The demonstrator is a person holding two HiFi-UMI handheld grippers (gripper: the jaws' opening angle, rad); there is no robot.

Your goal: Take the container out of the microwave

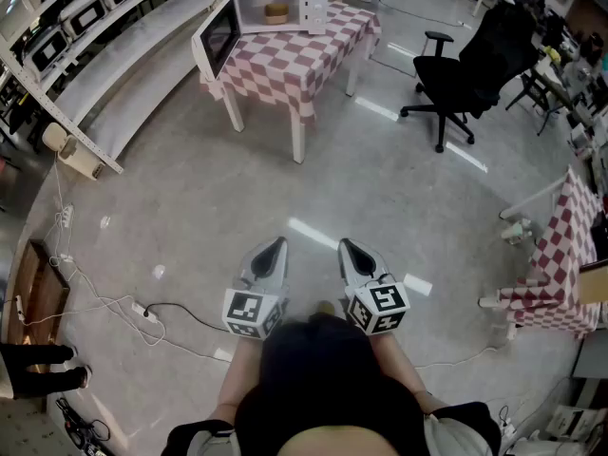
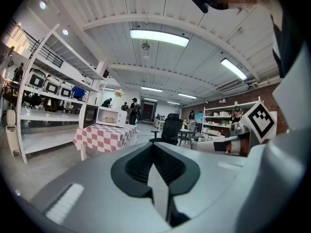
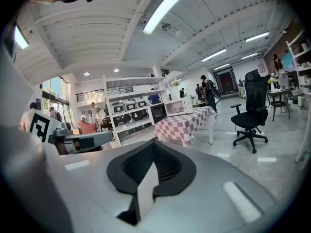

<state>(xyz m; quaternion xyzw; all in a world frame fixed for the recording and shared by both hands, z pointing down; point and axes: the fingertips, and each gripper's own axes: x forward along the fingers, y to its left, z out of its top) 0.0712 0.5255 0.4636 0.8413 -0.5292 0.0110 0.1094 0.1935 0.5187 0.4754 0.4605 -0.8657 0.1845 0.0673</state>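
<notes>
Far across the workshop floor [image 1: 190, 207], the open microwave [image 1: 281, 5] on its bench [image 1: 294, 65] holds the container [image 1: 275, 12] — left gripper [image 1: 276, 248] and right gripper [image 1: 348, 247], jaws closed and empty, must approach first.

Open floor [image 1: 218, 188] leads to the table [image 1: 285, 65], office chair [image 1: 475, 60] well aside, microwave door [image 1: 217, 36] swung open.

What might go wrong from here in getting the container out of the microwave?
1. The microwave door is swung open at the table's left edge; a gripper reaching in might knock it.
2. The left gripper and right gripper are both shut and must open before reaching the container.
3. A cable lies on the floor nearby, a possible trip hazard.
</notes>
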